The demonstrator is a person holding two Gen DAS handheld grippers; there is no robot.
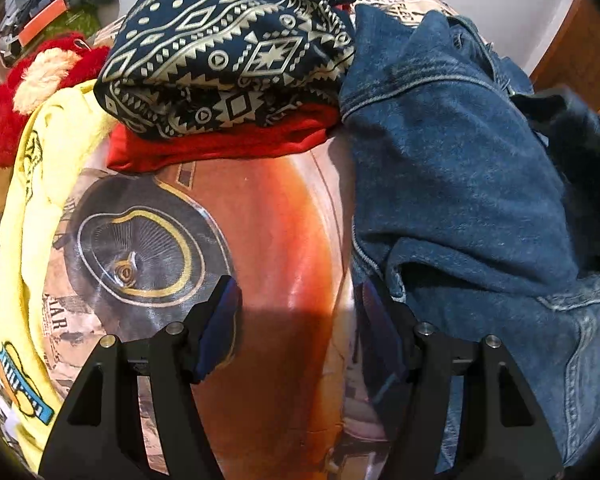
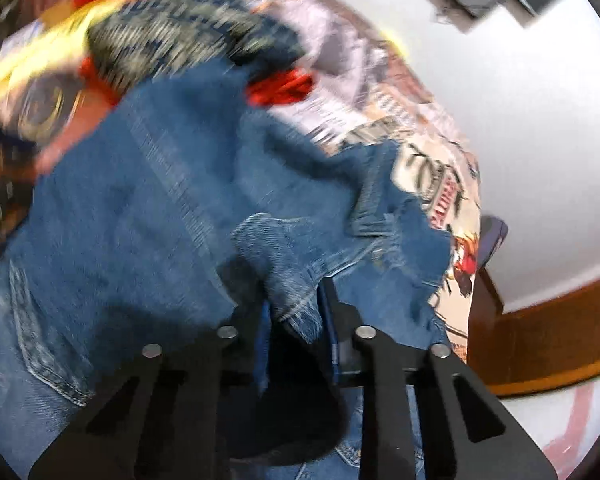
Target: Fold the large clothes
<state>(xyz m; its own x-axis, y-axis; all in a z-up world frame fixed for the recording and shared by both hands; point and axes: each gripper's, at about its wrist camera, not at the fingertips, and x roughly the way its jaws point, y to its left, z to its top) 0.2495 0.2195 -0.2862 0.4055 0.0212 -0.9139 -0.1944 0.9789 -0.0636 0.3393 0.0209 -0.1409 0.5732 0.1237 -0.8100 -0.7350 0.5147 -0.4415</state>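
A blue denim jacket [image 1: 460, 184] lies rumpled on the printed bedsheet [image 1: 268, 240], to the right in the left wrist view. My left gripper [image 1: 296, 292] is open and empty, hovering over the sheet just left of the jacket's edge. In the blurred right wrist view the denim jacket [image 2: 148, 208] fills the frame, and my right gripper [image 2: 296, 300] is shut on a fold of its denim, which sticks up between the fingers.
A folded navy patterned cloth [image 1: 228, 52] sits on a red garment [image 1: 220, 144] at the back. A yellow printed garment [image 1: 32, 208] lies at the left, a red plush toy [image 1: 32, 84] behind it. A wooden bed frame [image 2: 540, 344] edges the right.
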